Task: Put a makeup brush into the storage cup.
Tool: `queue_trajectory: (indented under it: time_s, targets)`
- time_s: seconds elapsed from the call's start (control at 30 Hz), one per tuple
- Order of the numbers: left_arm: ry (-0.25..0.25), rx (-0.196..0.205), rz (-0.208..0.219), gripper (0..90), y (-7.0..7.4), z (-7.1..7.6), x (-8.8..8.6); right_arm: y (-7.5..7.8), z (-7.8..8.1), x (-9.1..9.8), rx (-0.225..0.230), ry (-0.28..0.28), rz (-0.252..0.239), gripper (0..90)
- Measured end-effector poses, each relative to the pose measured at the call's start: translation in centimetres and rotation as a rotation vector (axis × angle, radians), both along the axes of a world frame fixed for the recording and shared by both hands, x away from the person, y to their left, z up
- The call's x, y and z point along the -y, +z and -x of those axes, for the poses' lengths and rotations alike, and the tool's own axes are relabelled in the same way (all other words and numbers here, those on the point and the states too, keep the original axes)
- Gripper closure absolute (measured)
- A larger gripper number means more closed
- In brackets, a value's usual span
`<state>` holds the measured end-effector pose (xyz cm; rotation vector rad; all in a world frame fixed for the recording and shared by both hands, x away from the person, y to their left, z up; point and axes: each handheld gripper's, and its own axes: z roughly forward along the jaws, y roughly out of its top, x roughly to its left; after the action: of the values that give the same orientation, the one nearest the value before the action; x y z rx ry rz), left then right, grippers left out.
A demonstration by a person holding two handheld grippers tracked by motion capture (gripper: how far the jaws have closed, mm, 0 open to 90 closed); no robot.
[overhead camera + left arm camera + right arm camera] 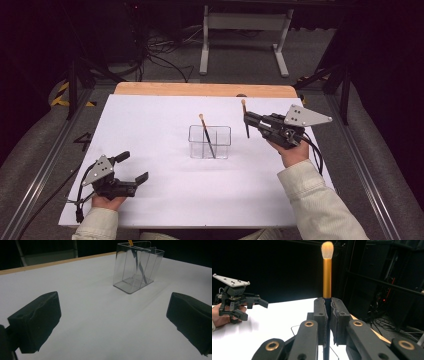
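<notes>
My right gripper (247,121) is clamped on a makeup brush (244,116), its jaws pressed together on the dark handle; in the right gripper view the brush (327,277) stands upright out of the closed pads, gold ferrule and pale bristle tip on top, the handle running down between the jaws. From the high view I see that brush held in the air to the right of the clear plastic organizer (209,142), near it but apart from it, bristles pointing away from me. The organizer sits around the middle of the white table (150,200) and has divided compartments; a second brush (206,135) leans inside it, bristle end up and tilted toward the back left. I cannot tell which compartment it stands in. My left gripper (134,167) rests low at the near left of the table, well apart from the organizer, jaws spread wide with nothing between them. In the left gripper view the two black pads (37,321) frame bare tabletop, with the organizer (136,267) farther off ahead and the leaning handle visible through its walls.
</notes>
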<state>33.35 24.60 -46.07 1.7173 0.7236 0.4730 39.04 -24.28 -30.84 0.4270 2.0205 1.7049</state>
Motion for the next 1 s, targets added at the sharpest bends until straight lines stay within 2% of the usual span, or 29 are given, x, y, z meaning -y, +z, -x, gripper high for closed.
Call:
queue_trajectory:
  time_s: [0.3,0.4,0.53,0.77,1.0]
  targets:
    - [0.003,-0.003,0.007,0.2,0.0,0.0,0.0,0.2,-0.9,-1.7,0.006,0.024,-0.005,83.7]
    - [0.002,-0.003,0.003,0.2,0.0,0.0,0.0,0.1,-1.1,-2.2,0.012,0.031,-0.022,83.7]
    - [0.002,-0.003,0.001,0.2,0.0,-0.1,0.0,-0.2,-1.3,-3.0,0.038,0.04,-0.03,83.7]
    - [0.002,-0.003,0.002,0.3,-0.1,-0.1,0.0,-0.5,-2.1,-4.0,0.016,0.05,-0.053,83.7]
    - [0.003,-0.003,0.004,0.3,-0.1,-0.2,0.0,-0.7,-2.7,-5.1,0.009,0.063,-0.055,83.6]
